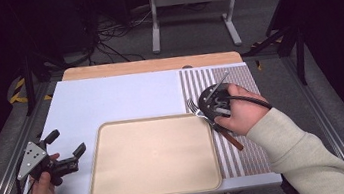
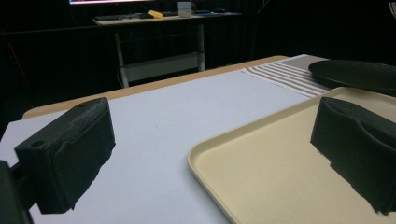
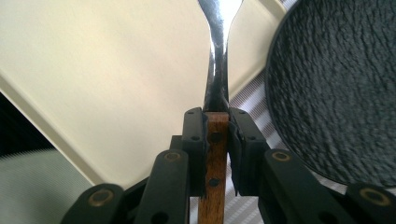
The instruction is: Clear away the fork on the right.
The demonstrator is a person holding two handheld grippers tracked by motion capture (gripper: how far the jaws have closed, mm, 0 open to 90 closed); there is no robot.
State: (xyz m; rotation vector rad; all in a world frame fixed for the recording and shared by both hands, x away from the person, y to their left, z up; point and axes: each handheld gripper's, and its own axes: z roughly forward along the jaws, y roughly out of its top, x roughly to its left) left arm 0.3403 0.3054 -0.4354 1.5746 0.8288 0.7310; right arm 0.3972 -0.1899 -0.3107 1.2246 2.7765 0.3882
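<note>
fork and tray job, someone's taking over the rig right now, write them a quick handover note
Right gripper: shut on the wooden handle of the metal fork, held over the striped placemat with its tines at the right rim of the beige rectangular tray.
Left gripper: open, holding nothing, at the tray's left side over the white table mat.
Black textured plate: on the placemat, beside the fork.
Done: fork gripped.
Left: probably setting the fork down; the tray bears nothing yet.
</note>
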